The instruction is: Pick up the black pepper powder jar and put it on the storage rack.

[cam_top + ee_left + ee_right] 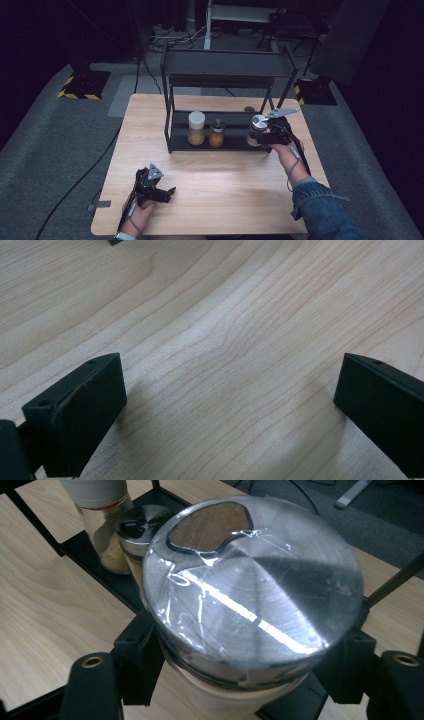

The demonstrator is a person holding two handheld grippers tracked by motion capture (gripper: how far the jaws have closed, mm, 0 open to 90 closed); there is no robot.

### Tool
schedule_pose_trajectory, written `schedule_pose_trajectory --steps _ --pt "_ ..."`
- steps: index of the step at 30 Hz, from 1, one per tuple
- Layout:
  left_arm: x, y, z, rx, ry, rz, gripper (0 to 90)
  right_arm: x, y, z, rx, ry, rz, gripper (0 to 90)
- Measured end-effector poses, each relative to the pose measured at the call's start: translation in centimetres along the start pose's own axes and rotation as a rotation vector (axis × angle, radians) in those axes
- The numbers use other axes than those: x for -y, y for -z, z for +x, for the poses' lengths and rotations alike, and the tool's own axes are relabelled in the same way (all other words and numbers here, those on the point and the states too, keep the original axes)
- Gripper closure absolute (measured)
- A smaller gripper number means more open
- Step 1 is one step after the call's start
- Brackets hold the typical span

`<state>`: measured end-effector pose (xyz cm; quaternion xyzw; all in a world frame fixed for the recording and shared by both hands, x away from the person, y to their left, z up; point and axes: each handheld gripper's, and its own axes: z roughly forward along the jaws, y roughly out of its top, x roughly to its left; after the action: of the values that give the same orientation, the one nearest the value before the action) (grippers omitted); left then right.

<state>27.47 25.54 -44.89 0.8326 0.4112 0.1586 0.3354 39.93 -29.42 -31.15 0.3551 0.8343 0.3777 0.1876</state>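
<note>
Your left hand (137, 212) is resting at the table's (225, 200) near edge, toward its left corner, holding the left gripper (167, 192) low over bare wood. Farther back, your right hand (285, 150) is carrying the right gripper (260, 132) at the right end of the black rack's (225, 62) lower shelf, its claw pinching a jar with a steel lid (258, 126). Two more jars are standing on that shelf: a white-capped jar (196, 128) near the middle and a small amber jar (216, 133) just beside it on the right.

Looking along the left gripper, you are seeing its two black fingers (75, 420) spread wide apart, with nothing but wood grain between them.

Looking along the right gripper, your claw is pressing on both sides of the jar with a steel lid (260, 590), just under the lid's rim. Behind it, the white-capped jar (100, 510) and the small amber jar (137, 530) are sitting on the shelf, close together.
</note>
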Motion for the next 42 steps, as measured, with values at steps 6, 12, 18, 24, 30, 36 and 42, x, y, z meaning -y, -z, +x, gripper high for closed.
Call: schedule_pose_trajectory --steps 6,12,18,24,30,36,42 --pt "0.0 0.0 0.0 -0.002 0.001 0.000 0.0 -0.3 -1.9 -0.1 -0.010 -0.010 0.008 30.4" --pt "0.0 0.0 -0.1 -0.004 0.002 0.000 0.0 -0.3 -4.4 -0.1 -0.026 -0.011 0.017 30.4" --pt "0.0 0.0 -0.2 -0.006 0.005 -0.001 0.0 0.0 -6.3 -0.1 -0.040 -0.014 0.020 30.4" --pt "0.0 0.0 -0.2 -0.008 0.008 -0.001 0.0 0.2 -7.7 -0.2 -0.049 -0.024 0.028 30.4" --pt "0.1 0.0 -0.4 -0.012 0.014 -0.003 0.0 0.6 -9.0 -0.6 -0.062 -0.044 0.033 30.4" --pt "0.1 0.0 -0.4 -0.012 0.014 -0.003 0.0 0.7 -9.9 -0.7 -0.059 -0.041 0.041 30.4" --pt "0.1 0.0 -0.4 -0.013 0.015 -0.003 0.0 1.0 -10.3 -0.9 -0.056 -0.050 0.043 30.4"
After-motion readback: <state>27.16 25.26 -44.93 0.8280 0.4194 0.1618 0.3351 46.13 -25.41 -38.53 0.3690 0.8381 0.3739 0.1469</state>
